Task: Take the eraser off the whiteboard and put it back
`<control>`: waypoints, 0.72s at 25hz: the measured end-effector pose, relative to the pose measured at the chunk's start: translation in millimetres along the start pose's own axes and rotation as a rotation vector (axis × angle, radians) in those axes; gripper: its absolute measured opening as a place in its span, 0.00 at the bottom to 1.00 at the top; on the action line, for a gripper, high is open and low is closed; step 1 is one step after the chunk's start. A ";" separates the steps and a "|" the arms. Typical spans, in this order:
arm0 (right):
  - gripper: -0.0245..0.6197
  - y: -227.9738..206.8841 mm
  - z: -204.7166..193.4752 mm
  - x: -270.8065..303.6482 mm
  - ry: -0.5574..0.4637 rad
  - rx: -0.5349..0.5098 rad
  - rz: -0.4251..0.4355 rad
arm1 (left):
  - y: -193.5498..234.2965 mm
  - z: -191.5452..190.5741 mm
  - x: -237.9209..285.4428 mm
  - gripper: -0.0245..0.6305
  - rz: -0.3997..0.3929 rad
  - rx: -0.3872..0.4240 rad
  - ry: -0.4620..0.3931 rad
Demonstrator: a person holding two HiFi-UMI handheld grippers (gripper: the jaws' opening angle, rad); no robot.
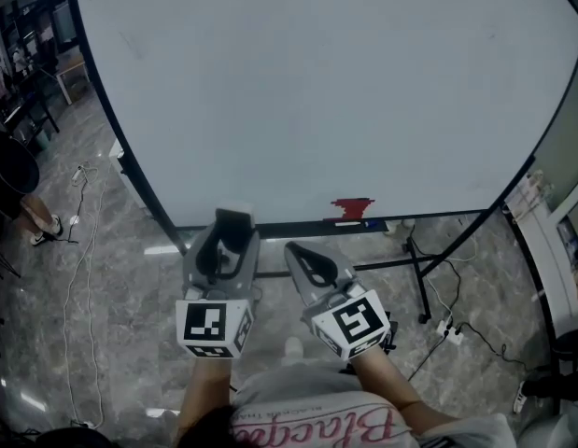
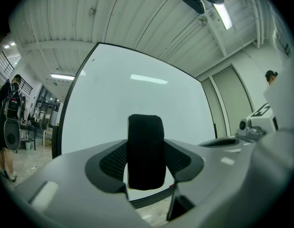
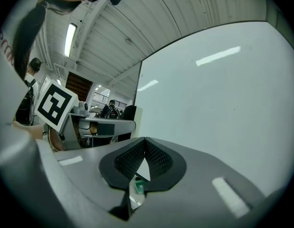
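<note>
Eraser: black, felt-faced block eraser point(image 2: 146, 137), upright between the jaws of the left hand-held gripper point(image 2: 146, 148), clear of the board face.
Left grip: grasping the eraser across its narrow sides, jaws spread wide round it.
Right grip: right hand-held gripper point(image 3: 145, 148) clenched, pads together on nothing, just right of the left one.
Handling: probably light; felt likely soft and yielding, not fragile or slippery. Best held across the sides at mid-height, felt face left free.
Ahead: large blank white whiteboard point(image 1: 317, 82) in a dark frame, directly in front of both.
Nearby: small red object point(image 1: 352, 207) on the board's lower ledge, ahead and right of the left hand-held gripper; black stand legs point(image 1: 415, 269) and loose cables point(image 1: 83, 278) on the grey marble floor point(image 1: 130, 343) below.
In the way: nothing visible between eraser and board.
</note>
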State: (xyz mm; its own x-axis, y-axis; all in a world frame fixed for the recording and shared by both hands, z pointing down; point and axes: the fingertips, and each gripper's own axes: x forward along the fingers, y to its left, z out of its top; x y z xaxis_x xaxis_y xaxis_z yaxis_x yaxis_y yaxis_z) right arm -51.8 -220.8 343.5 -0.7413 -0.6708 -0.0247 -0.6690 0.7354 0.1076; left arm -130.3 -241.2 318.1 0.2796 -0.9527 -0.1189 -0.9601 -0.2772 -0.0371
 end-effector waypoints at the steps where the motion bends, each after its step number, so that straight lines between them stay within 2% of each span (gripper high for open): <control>1: 0.04 -3.0 -1.2 2.1 0.000 0.002 -0.002 | 1.6 1.5 5.7 0.38 0.000 -0.002 -0.005; 9: 0.04 -26.6 -7.7 30.4 0.003 0.020 0.008 | 16.9 16.0 61.0 0.38 -0.008 0.027 -0.019; 18: 0.04 -59.4 -4.8 61.1 0.001 0.023 0.018 | 51.6 37.3 122.6 0.38 0.068 0.183 -0.013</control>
State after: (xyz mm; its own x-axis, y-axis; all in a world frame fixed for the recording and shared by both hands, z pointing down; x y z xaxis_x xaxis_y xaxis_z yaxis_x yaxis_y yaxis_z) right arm -57.1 -305.9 340.3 -0.7529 -0.6577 -0.0224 -0.6569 0.7491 0.0855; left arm -145.5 -367.7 264.6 0.2157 -0.9664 -0.1398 -0.9605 -0.1843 -0.2083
